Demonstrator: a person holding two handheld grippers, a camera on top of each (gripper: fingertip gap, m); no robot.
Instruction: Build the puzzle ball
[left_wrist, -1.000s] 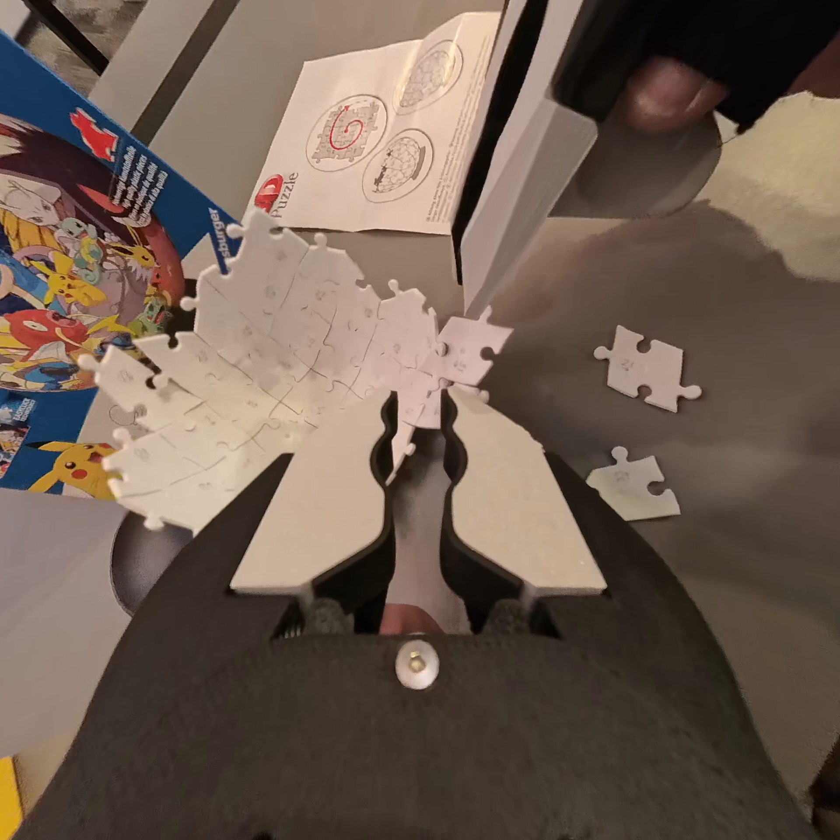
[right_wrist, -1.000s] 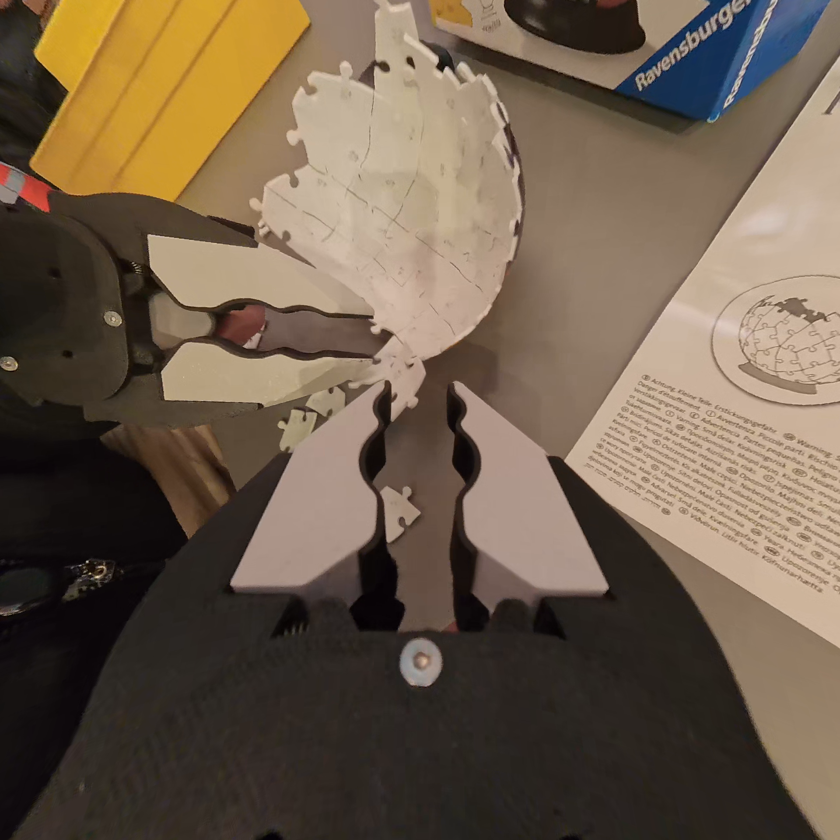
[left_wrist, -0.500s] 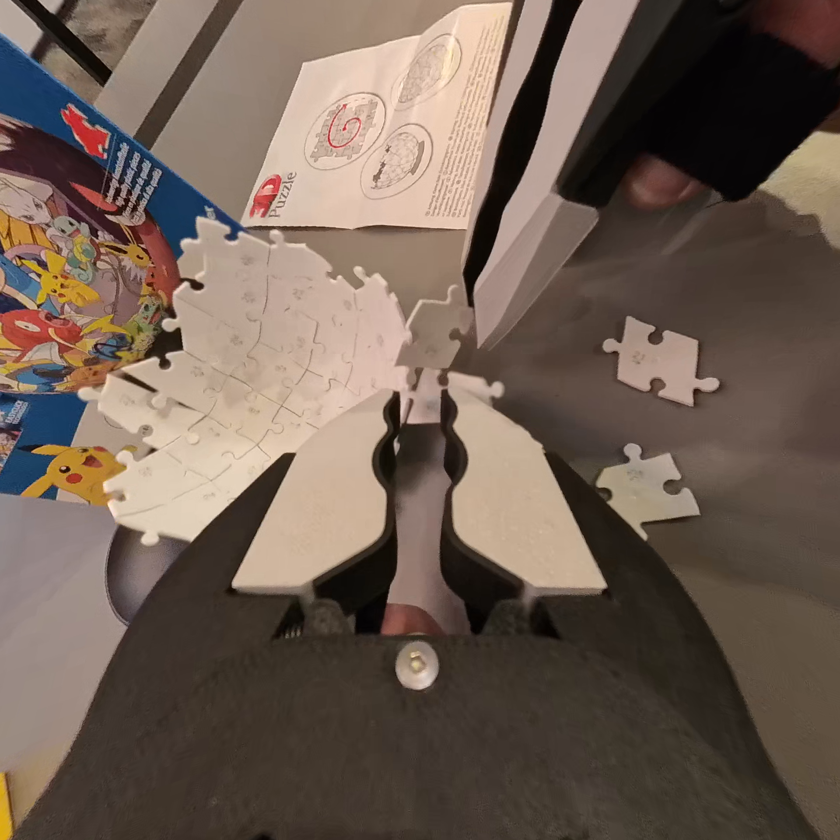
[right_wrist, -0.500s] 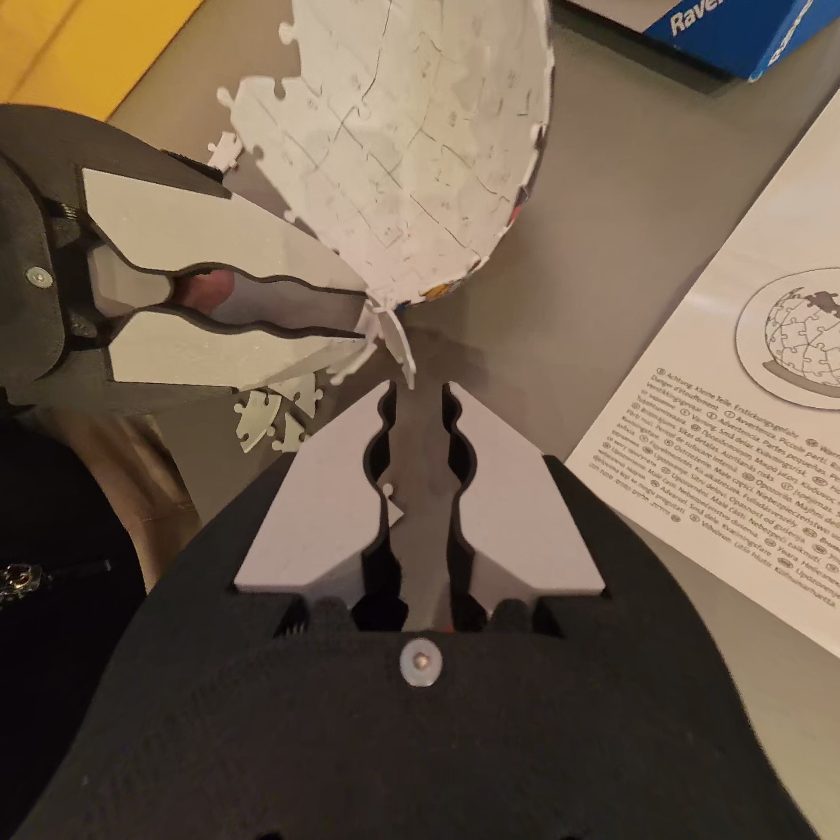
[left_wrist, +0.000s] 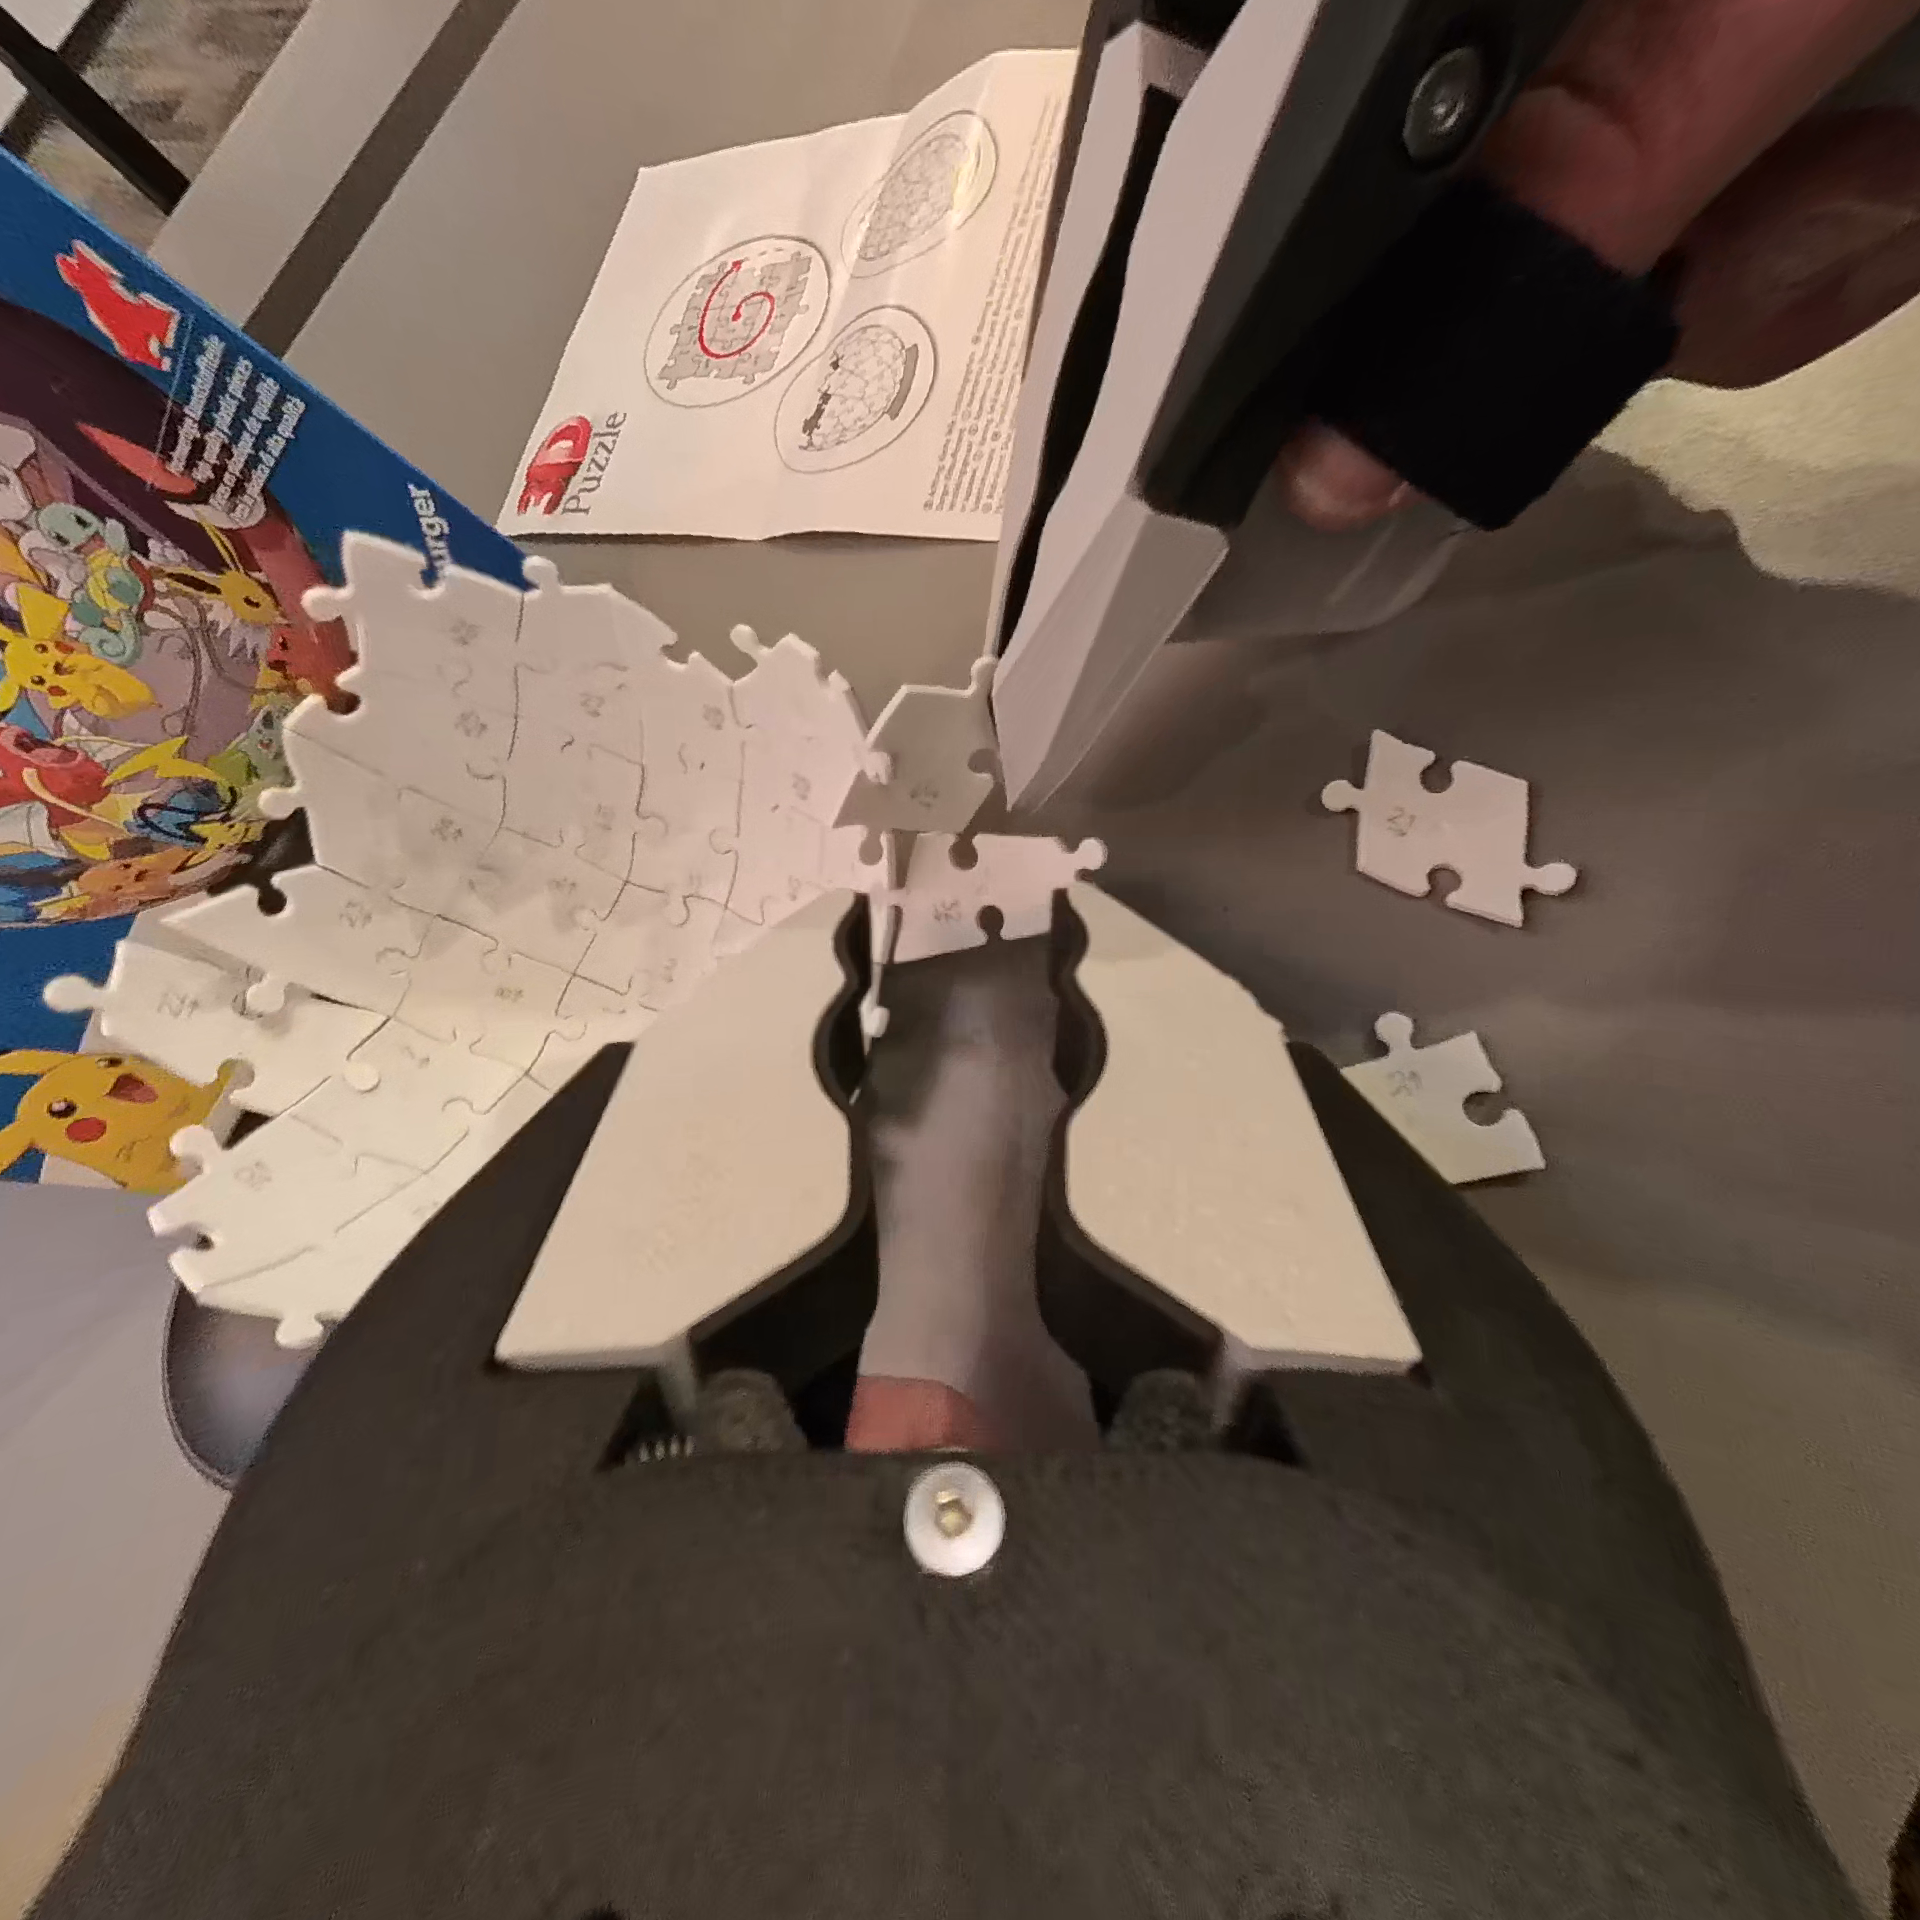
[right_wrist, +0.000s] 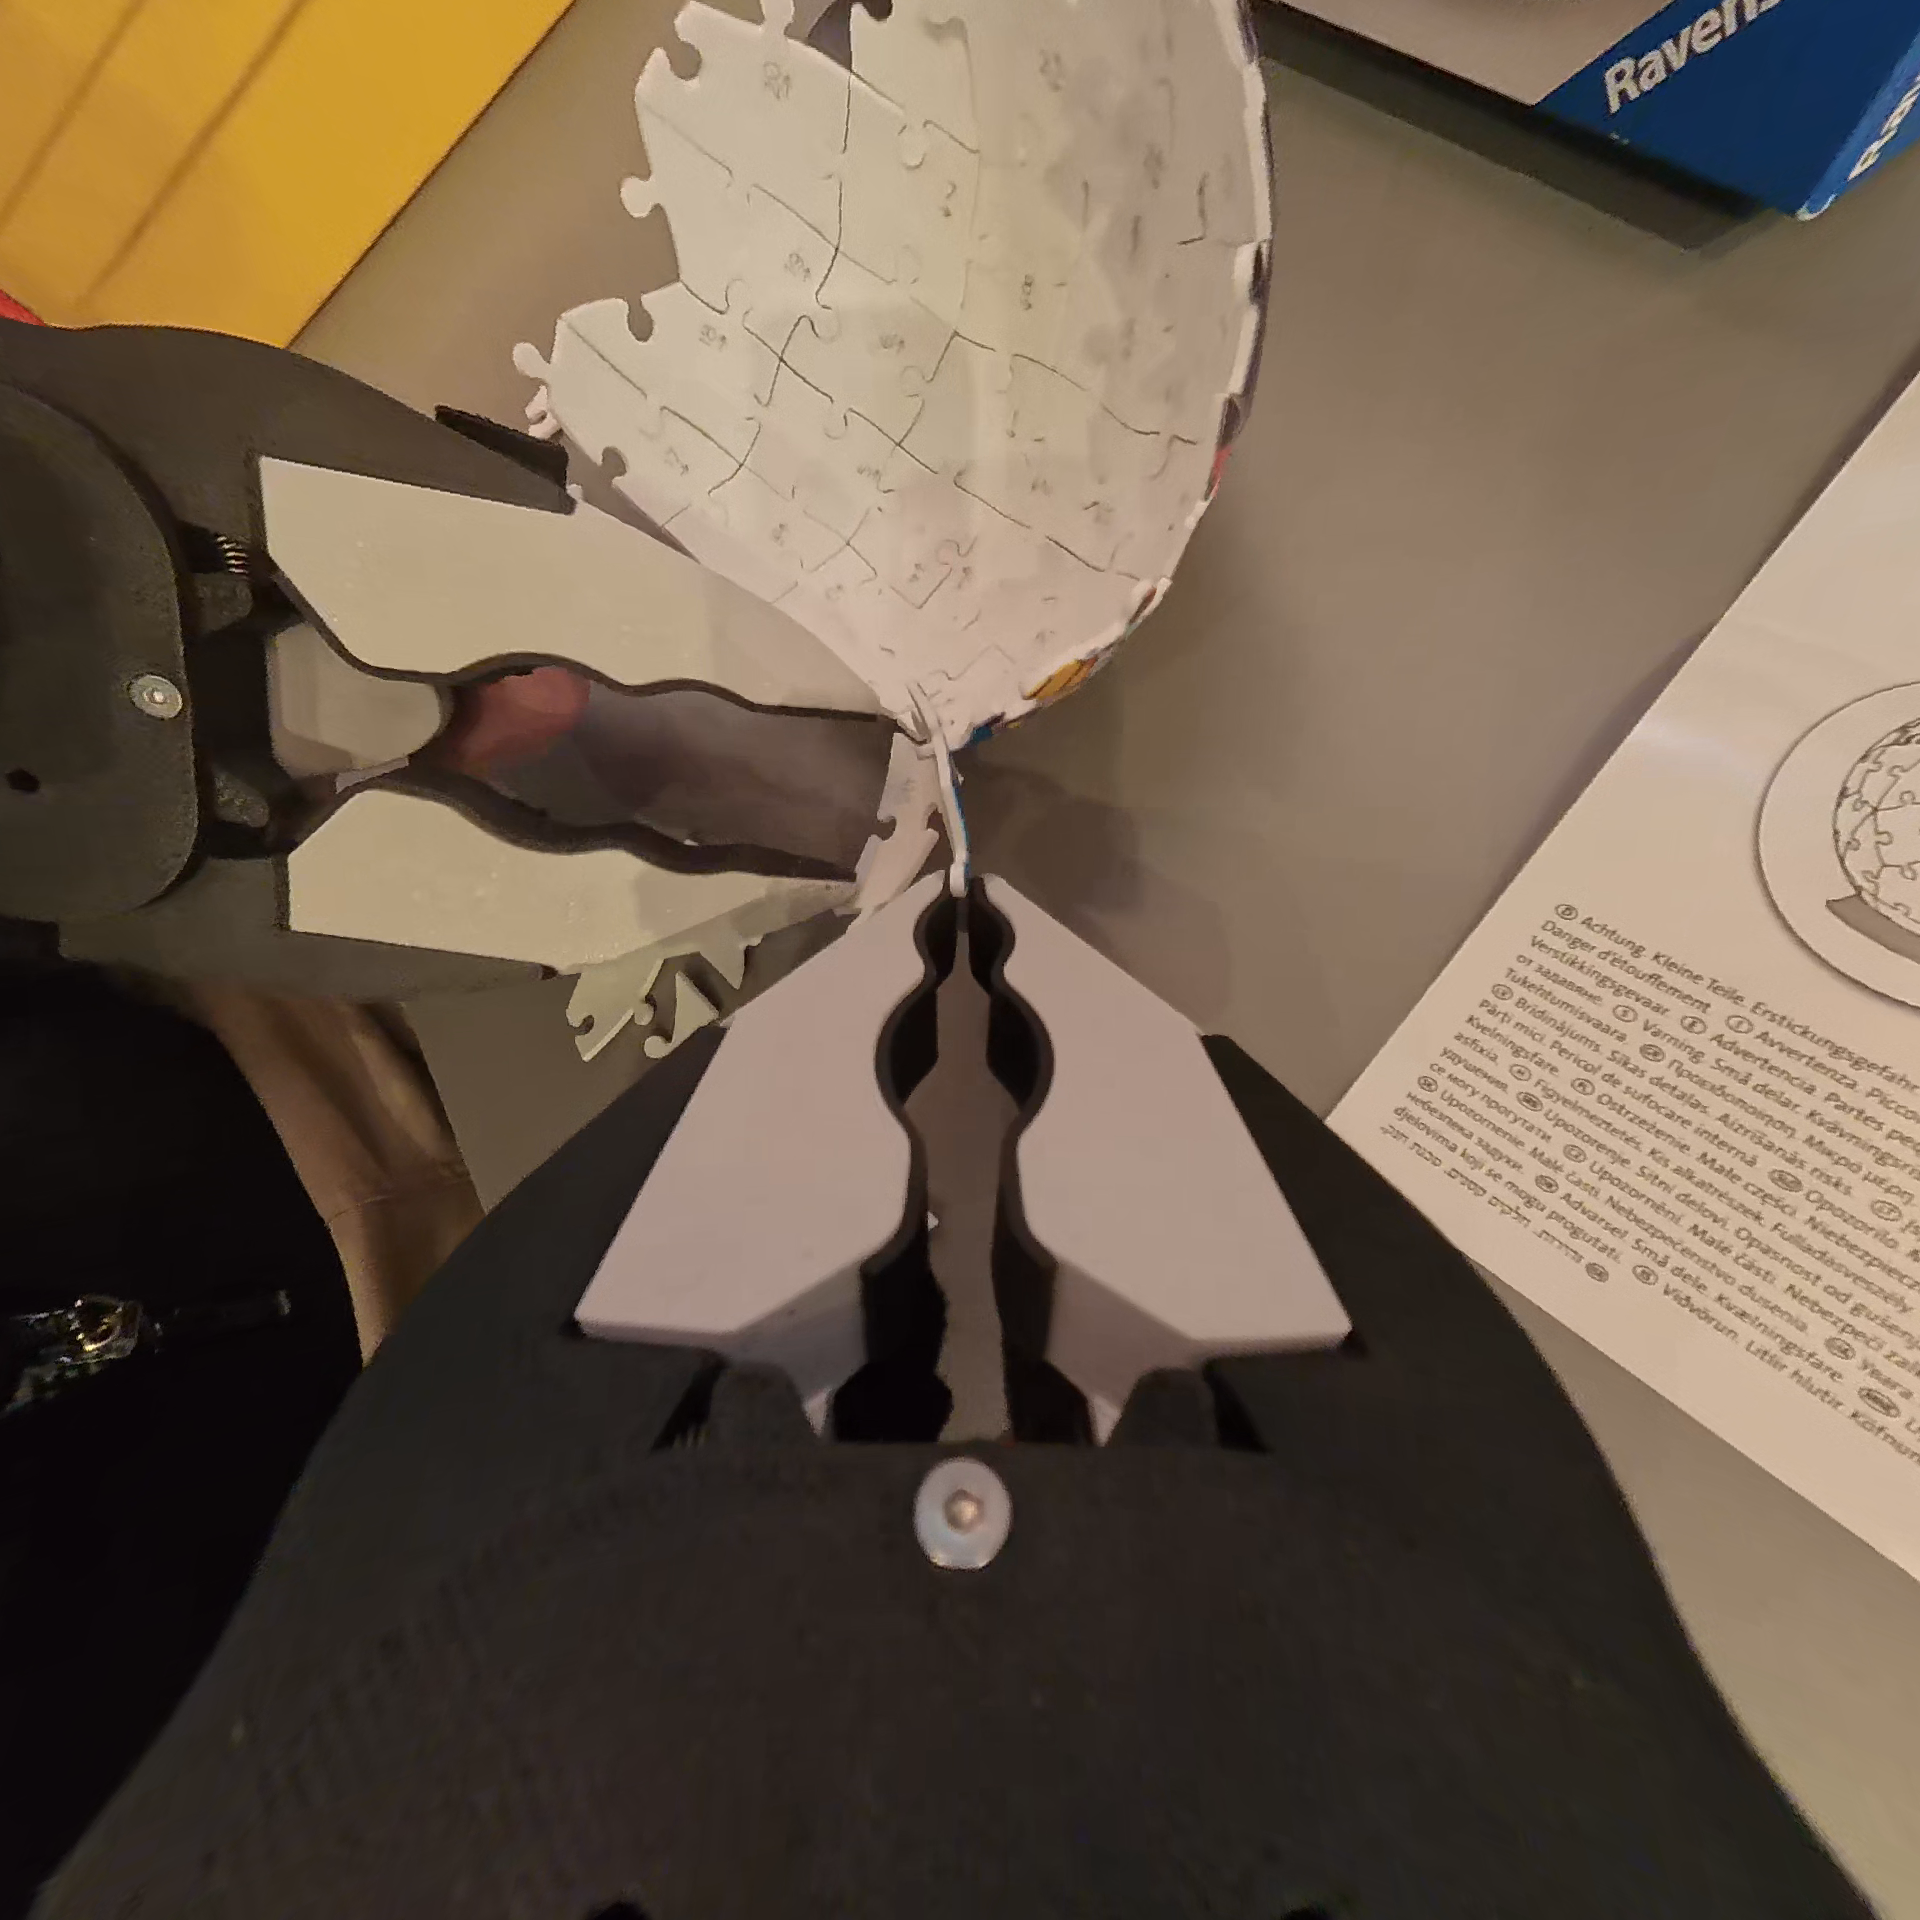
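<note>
Right gripper (right_wrist: 956, 883) jaws pinch a piece on the puzzle ball (right_wrist: 935, 343); left gripper (left_wrist: 956, 914) jaws gape

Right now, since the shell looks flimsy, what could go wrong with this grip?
The right gripper pinches only the thin edge of a rim piece; a twist could pop its joints. The half-built shell hangs clear of the table, carried only at that rim beside the left gripper, so it may sag or shed pieces. Whether the left gripper truly clamps is unclear.
</note>
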